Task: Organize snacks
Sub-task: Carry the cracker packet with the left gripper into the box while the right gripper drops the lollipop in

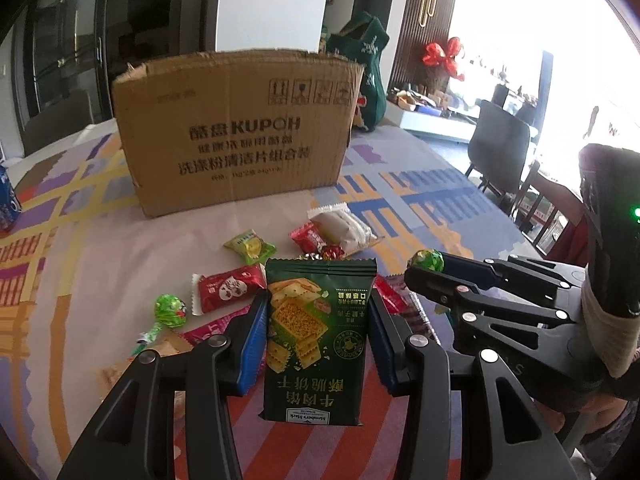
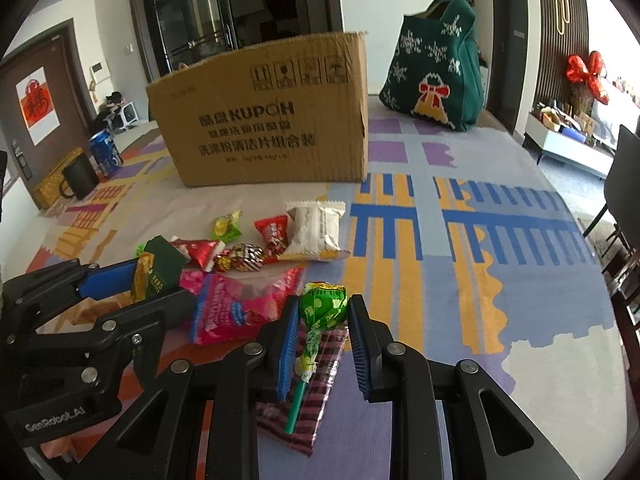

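With the left tool [image 1: 318, 320] clamped on the dark green cracker packet [image 1: 318, 344] at lower centre and the right tool [image 2: 322, 320] pinching the green-wrapped lollipop [image 2: 324, 306], both needed lifting steadily into the open brown cardboard box [image 1: 240, 128] at upper centre.

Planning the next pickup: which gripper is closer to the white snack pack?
Right. The right gripper, gripping a green lollipop, sits just in front of the white snack pack; the left gripper is further left.
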